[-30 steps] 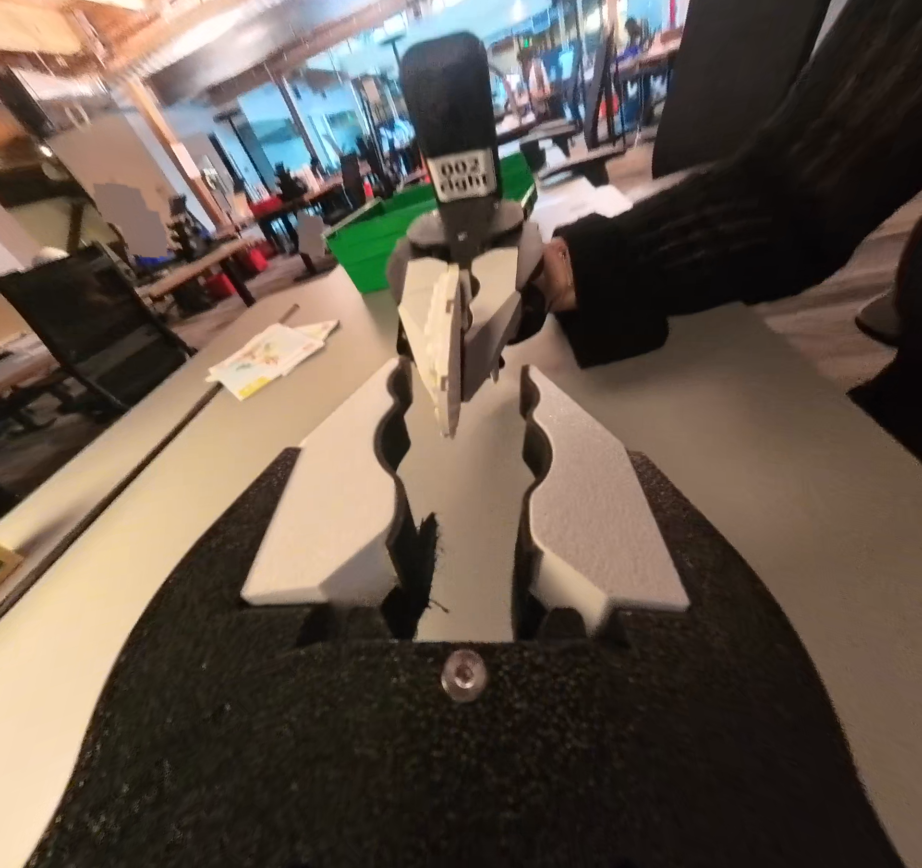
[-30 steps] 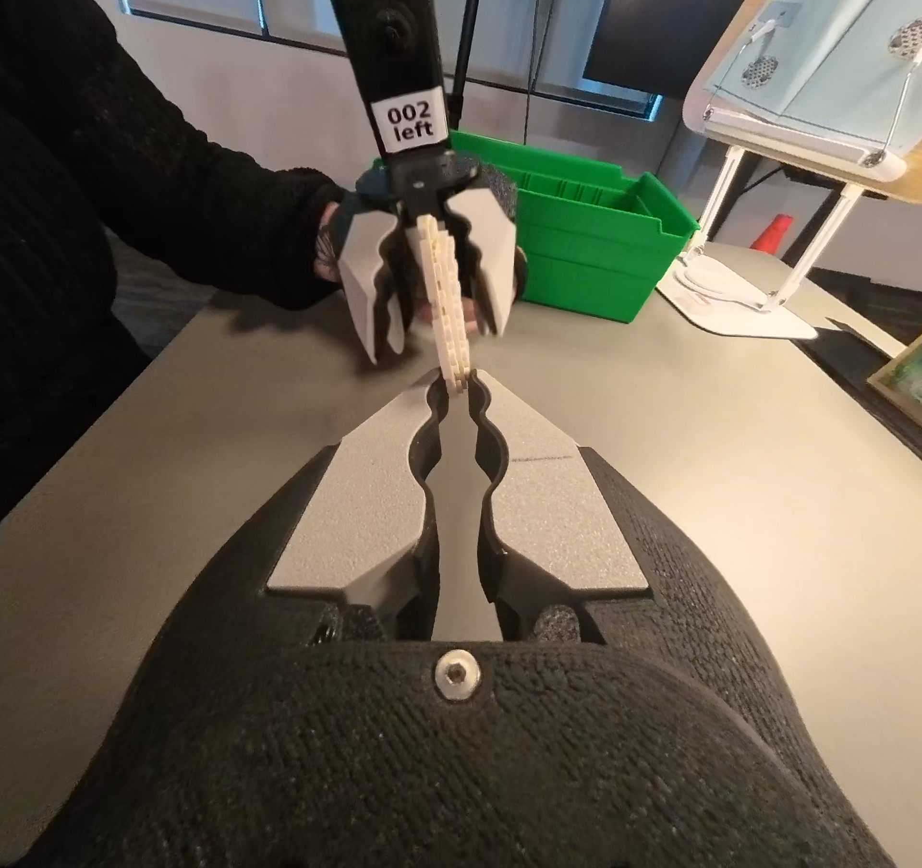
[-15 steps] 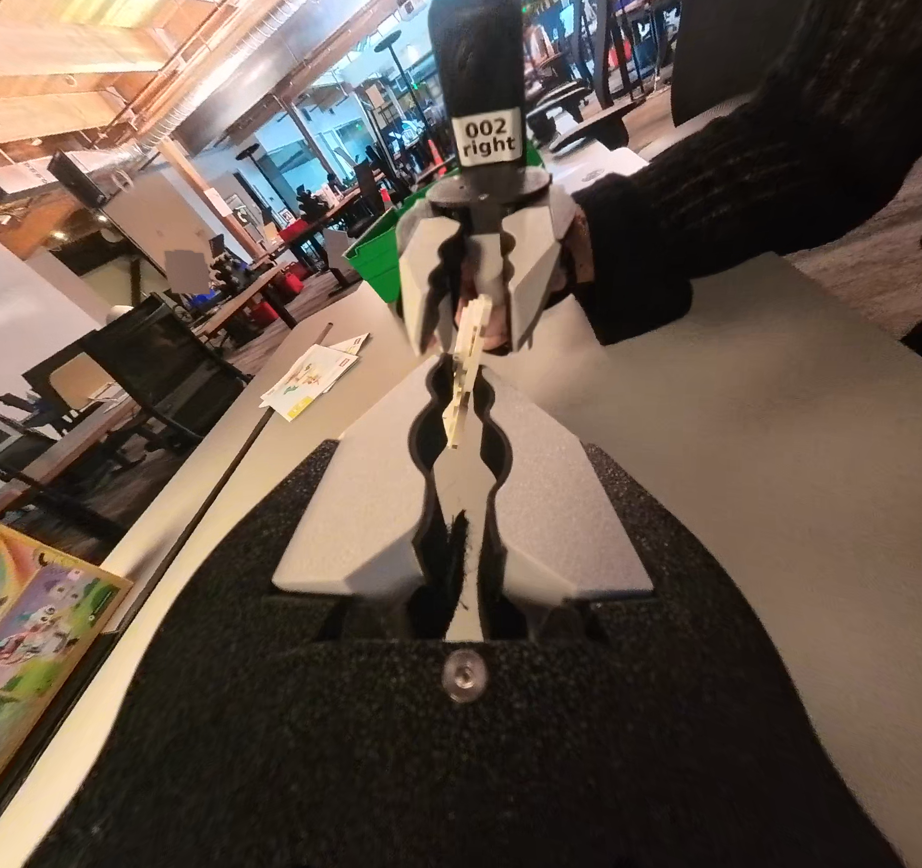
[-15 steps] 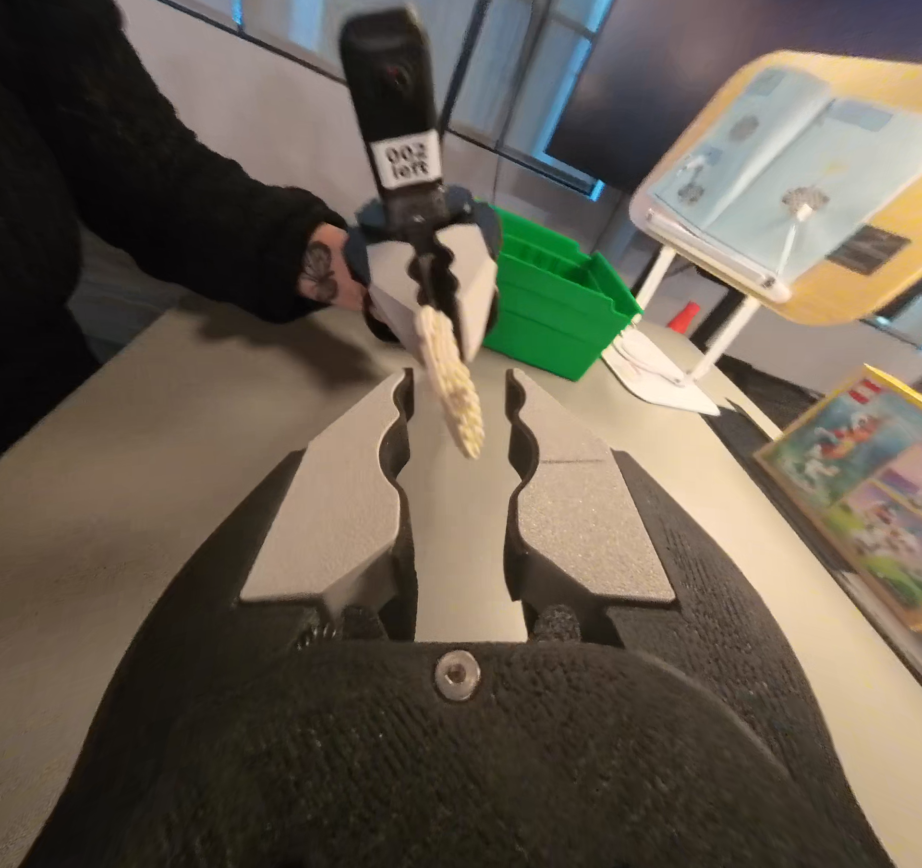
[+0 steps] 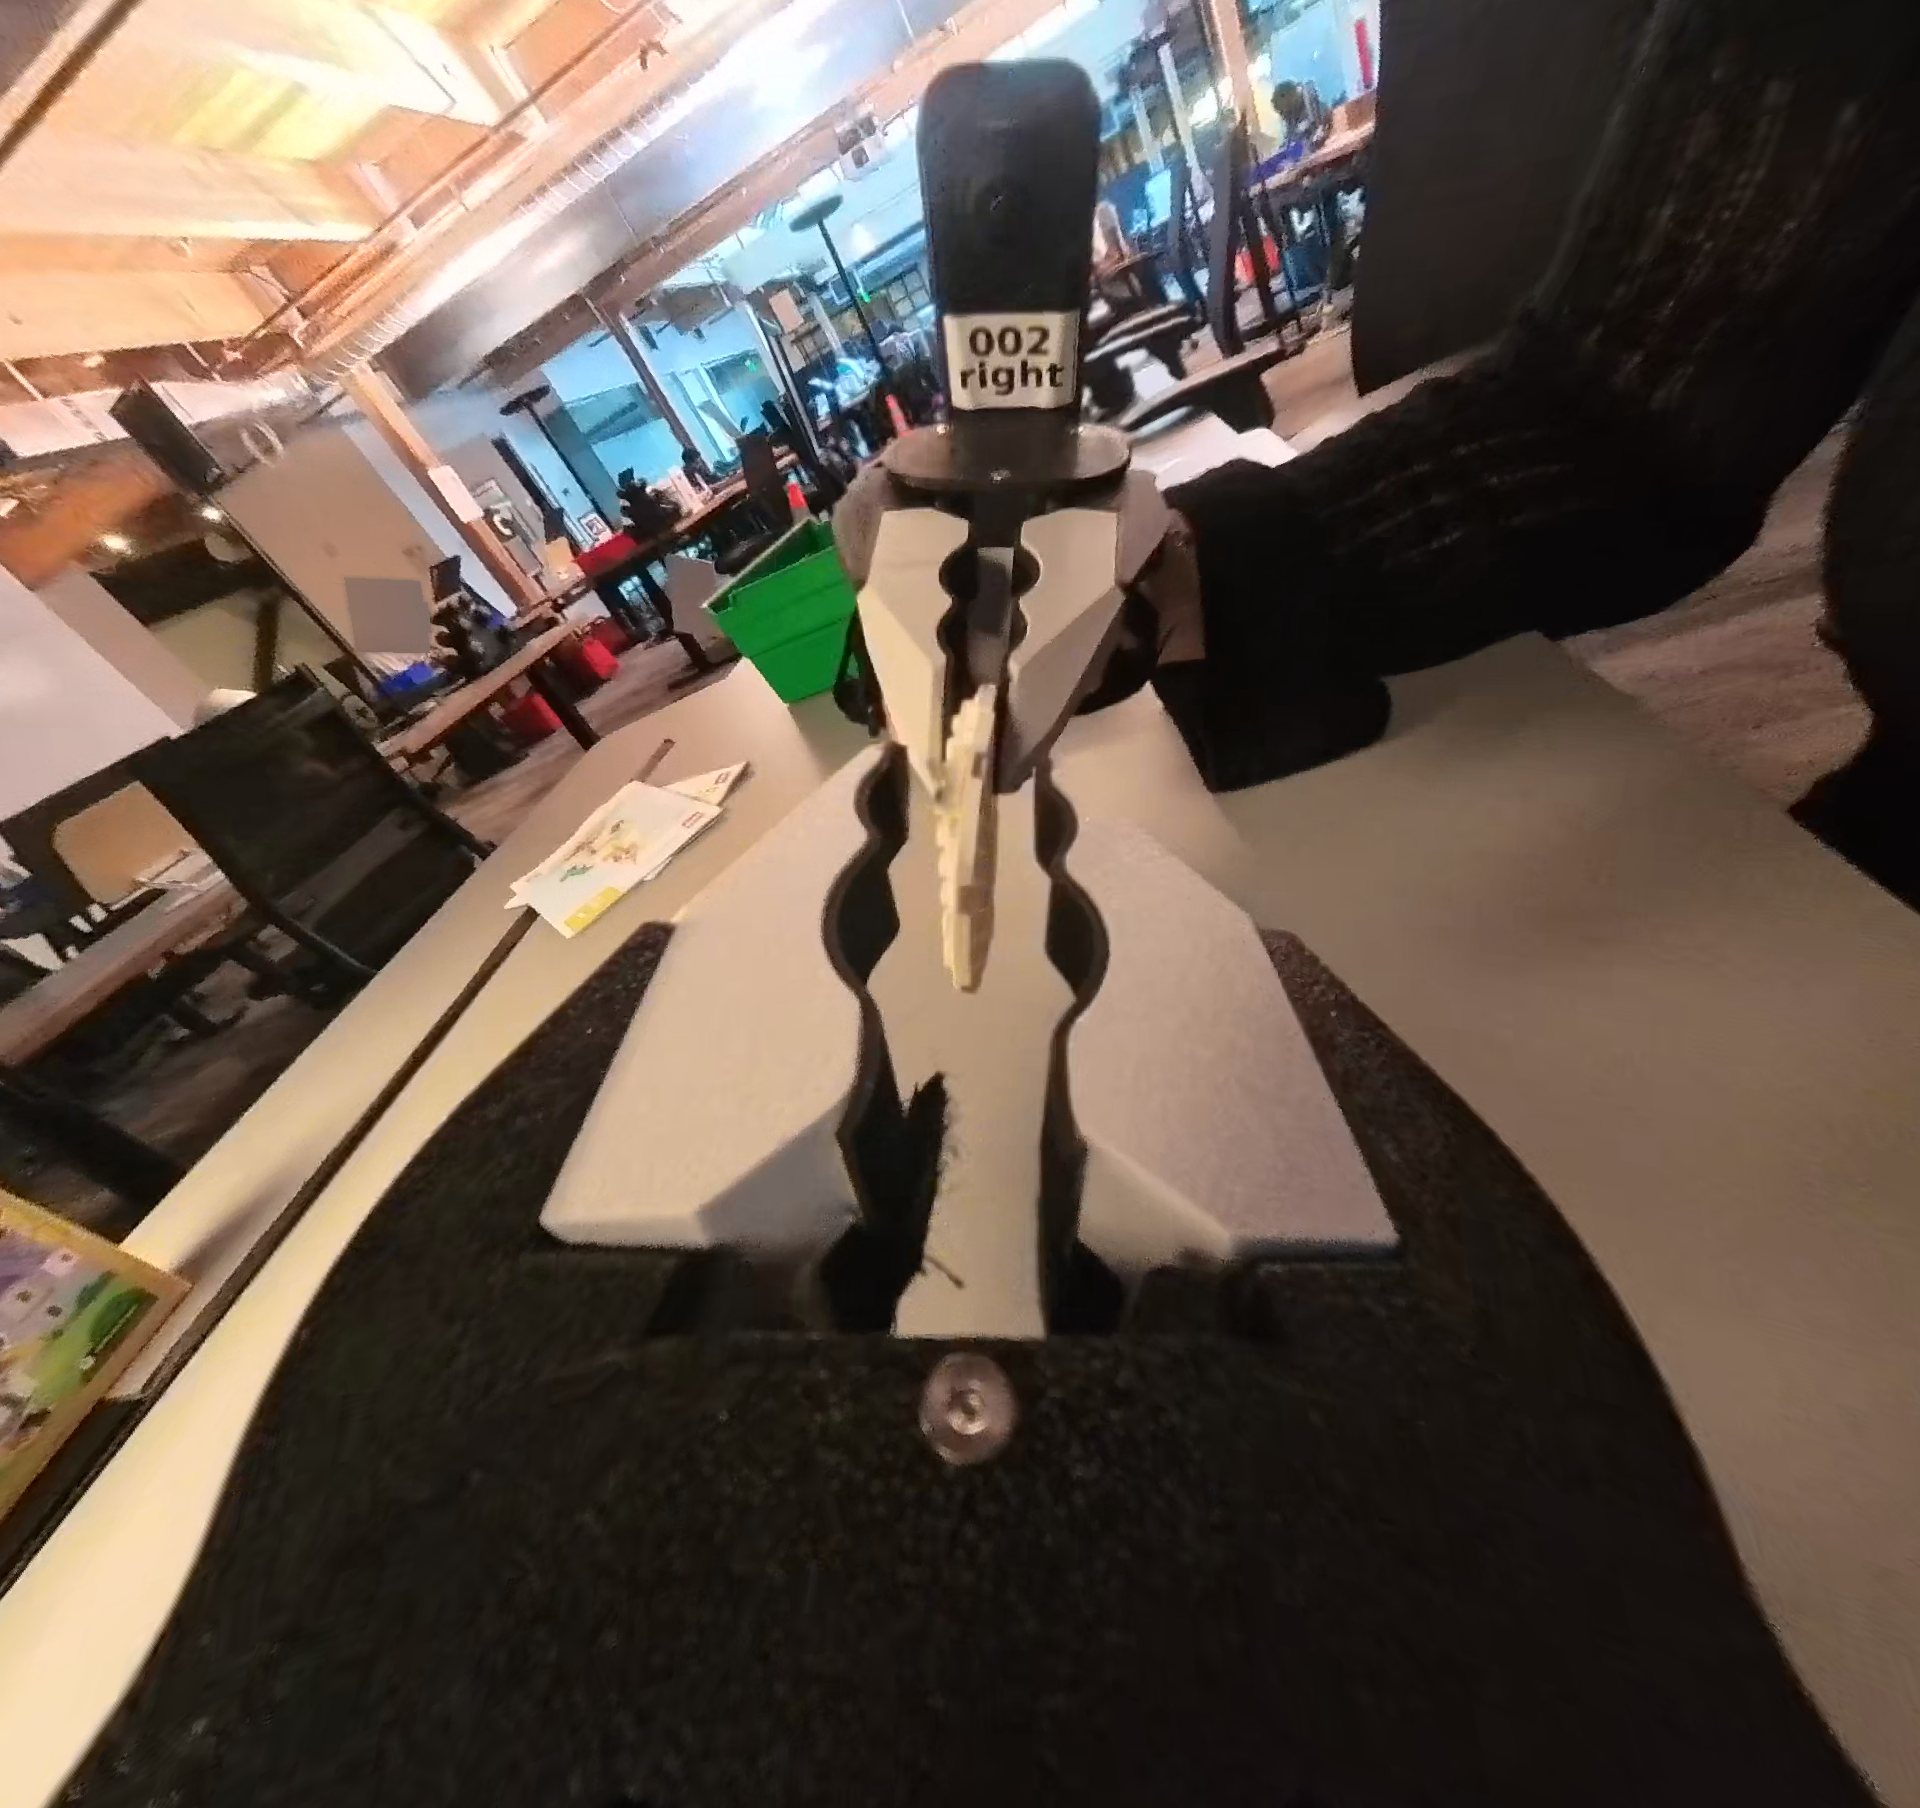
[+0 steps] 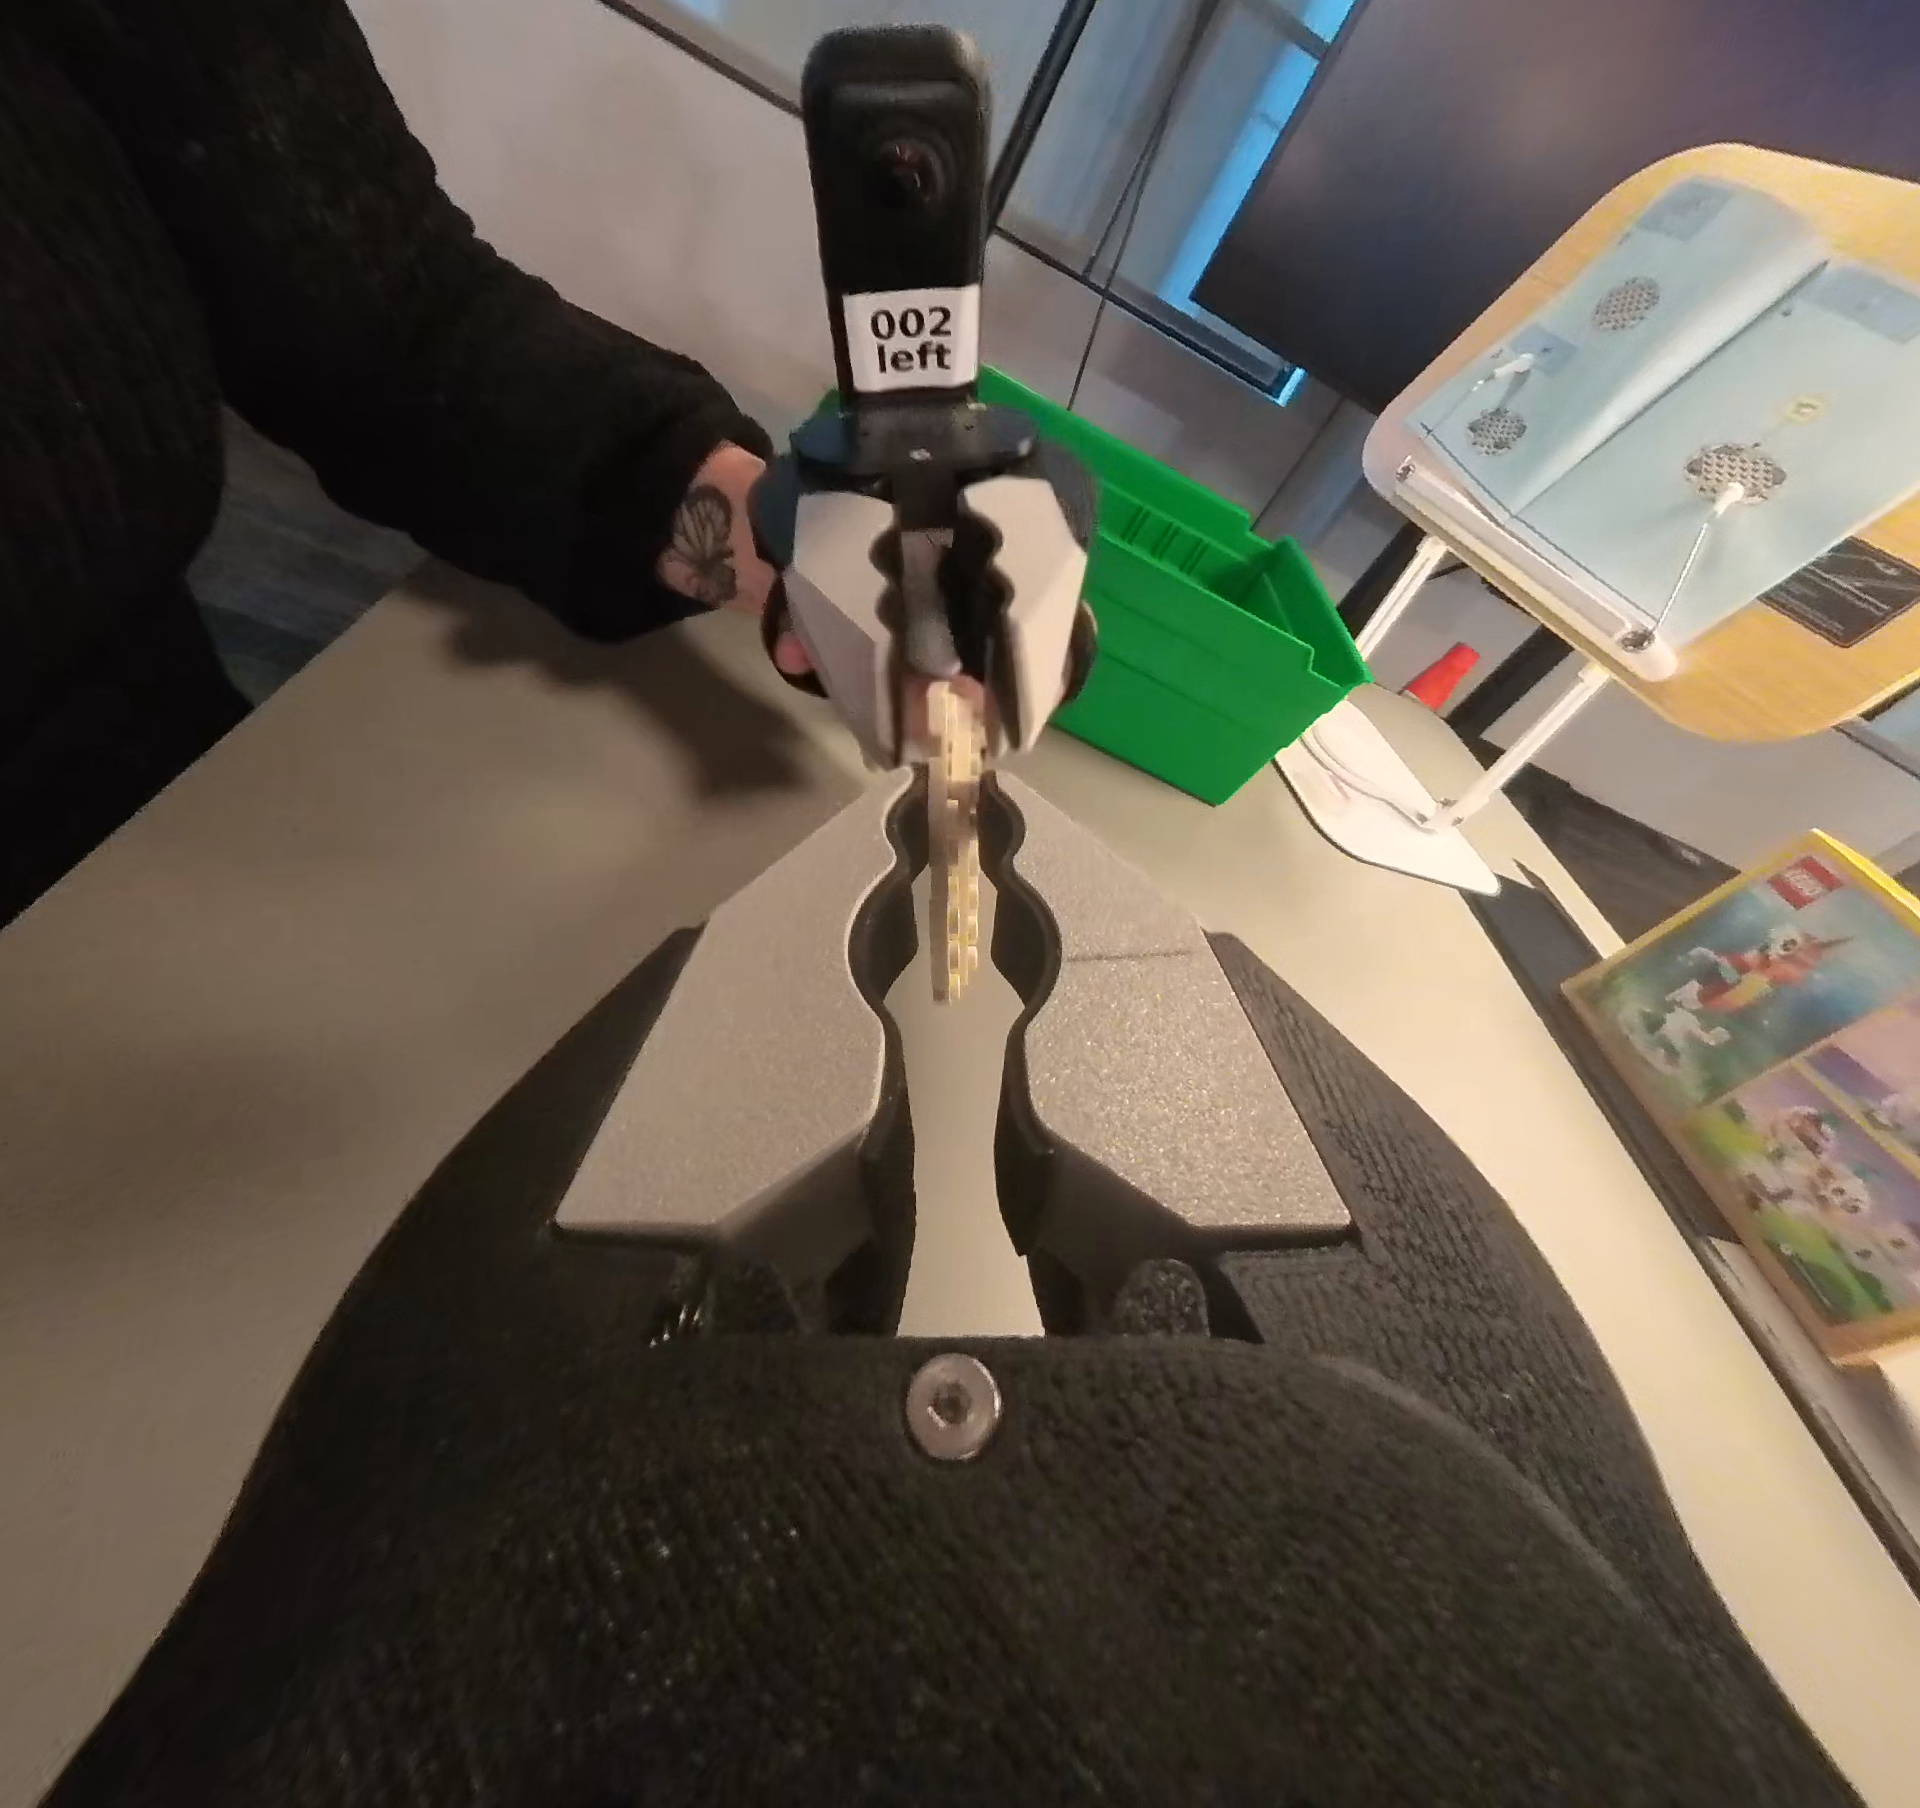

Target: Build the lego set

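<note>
One slip is worrying me: my right hand-held gripper [image 6: 951, 802] is pinching the tan lego plate [image 6: 954, 885] above the worktop [image 6: 312, 927], while the left hand-held gripper [image 5: 966, 782] is gaping open around it, so any nudge risks twisting it loose.

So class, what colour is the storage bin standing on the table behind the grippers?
Bright green: the bin shows best in the right wrist view.

left wrist view: low over the bench [image 5: 1455, 979], facing the right gripper [image 5: 961, 771] close at 12 o'clock | right wrist view: opposite way, left gripper [image 6: 940, 750] close at 12 | shared: lego plate [image 5: 964, 885], green bin [image 6: 1195, 636] beyond.
</note>
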{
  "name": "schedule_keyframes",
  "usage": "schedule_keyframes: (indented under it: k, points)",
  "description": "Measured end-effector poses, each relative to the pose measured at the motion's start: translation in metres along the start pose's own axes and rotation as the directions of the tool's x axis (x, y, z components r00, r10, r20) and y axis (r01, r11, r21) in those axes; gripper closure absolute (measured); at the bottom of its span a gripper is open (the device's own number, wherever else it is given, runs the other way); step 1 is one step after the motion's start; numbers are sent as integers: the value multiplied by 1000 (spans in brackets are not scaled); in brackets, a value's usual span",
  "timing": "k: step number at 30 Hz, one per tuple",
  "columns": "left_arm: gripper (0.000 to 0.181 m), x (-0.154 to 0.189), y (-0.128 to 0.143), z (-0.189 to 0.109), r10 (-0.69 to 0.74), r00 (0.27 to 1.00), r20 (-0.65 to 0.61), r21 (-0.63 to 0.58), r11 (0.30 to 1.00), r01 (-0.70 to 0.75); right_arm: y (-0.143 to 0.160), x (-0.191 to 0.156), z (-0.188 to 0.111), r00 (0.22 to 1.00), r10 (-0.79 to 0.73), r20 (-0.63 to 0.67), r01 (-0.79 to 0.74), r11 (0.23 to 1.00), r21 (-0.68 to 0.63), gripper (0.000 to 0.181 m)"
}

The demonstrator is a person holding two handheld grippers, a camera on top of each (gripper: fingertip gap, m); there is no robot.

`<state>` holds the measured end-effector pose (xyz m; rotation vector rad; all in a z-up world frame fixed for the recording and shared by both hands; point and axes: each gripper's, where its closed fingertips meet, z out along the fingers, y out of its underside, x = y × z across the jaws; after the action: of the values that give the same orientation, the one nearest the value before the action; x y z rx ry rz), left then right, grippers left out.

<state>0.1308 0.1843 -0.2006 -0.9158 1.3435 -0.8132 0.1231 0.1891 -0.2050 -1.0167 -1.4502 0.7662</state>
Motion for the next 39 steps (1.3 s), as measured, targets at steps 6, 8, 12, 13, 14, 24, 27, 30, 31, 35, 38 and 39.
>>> schedule_keyframes:
  k: [6,8,12,13,14,24,27,30,31,35,38,39]
  points:
    - [175,2,4,-1,13,1000,-20,-30,999,-14,-4,-3,0,1000,-7,17,7,1000,16,175]
    - [176,3,3,-1,11,999,-35,-34,999,-12,-5,-4,0,1000,-10,20,10,1000,21,175]
    - [176,-1,-2,0,45,999,-16,-61,997,-46,-10,1,-2,1000,-12,-24,14,999,49,173]
    - [177,-1,-3,0,61,998,-12,-65,996,-62,-11,3,-3,999,-28,-47,30,998,61,168]
    - [177,1,-1,0,68,998,-18,-75,995,-69,-14,3,-4,998,-39,-57,43,996,75,162]
    - [176,2,0,1,48,999,-22,-59,997,-50,-16,-3,-5,999,-51,-7,52,996,66,175]
    - [176,0,0,2,64,998,5,-67,996,-64,-16,-1,-5,999,-38,-14,38,998,54,175]
    - [176,-4,0,3,81,996,40,-78,994,-78,-17,2,-6,999,-42,-35,43,998,47,175]
    - [176,-3,0,4,74,997,37,-76,995,-71,-16,3,-7,999,-42,-34,43,998,47,175]
    - [174,-5,-2,4,13,999,49,-27,1000,-12,-18,2,-8,1000,-18,-19,20,997,75,176]
    - [144,-1,11,7,-55,998,11,-86,995,56,-19,3,-9,999,44,2,-44,992,114,175]
    - [148,2,11,8,-76,997,-12,-74,994,75,-19,3,-9,998,61,8,-61,991,120,175]
